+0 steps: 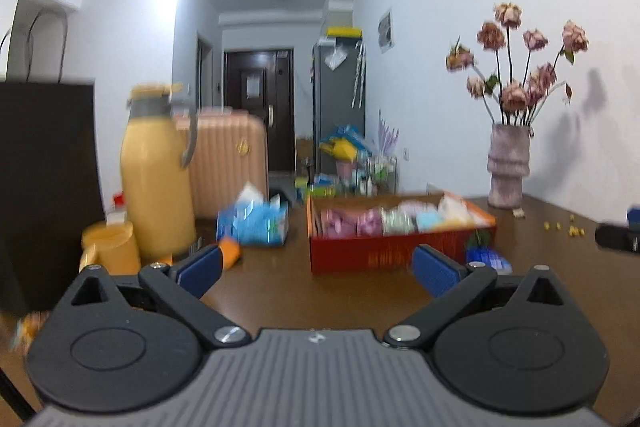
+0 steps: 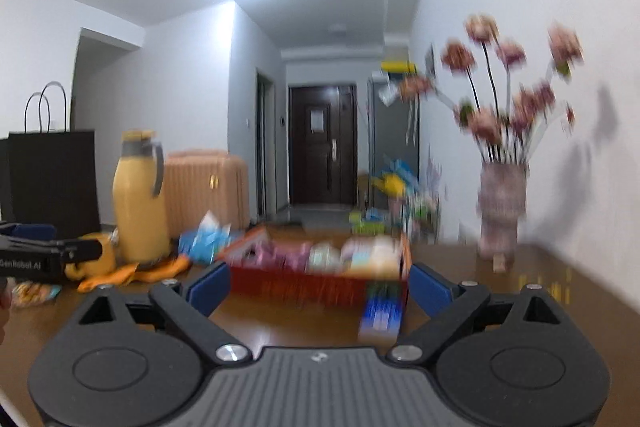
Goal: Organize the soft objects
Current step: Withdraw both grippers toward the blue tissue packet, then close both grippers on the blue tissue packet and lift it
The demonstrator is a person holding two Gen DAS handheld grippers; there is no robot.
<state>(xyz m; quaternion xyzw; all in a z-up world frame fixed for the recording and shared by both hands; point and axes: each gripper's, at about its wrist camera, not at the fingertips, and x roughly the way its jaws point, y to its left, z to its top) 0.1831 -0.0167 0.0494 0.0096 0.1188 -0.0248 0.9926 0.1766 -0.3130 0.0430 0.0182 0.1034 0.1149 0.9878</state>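
A red cardboard box on the brown table holds several pastel soft packs. It also shows, blurred, in the right wrist view. A blue pack lies by the box's front right corner and shows in the right wrist view. A pile of blue-and-white packets lies left of the box. My left gripper is open and empty, in front of the box. My right gripper is open and empty, facing the box. The left gripper also shows at the left edge of the right wrist view.
A yellow thermos jug and yellow cup stand at the left beside a black paper bag. A pink vase of dried roses stands at the right by the wall. Orange wrappers lie left. Yellow crumbs dot the table.
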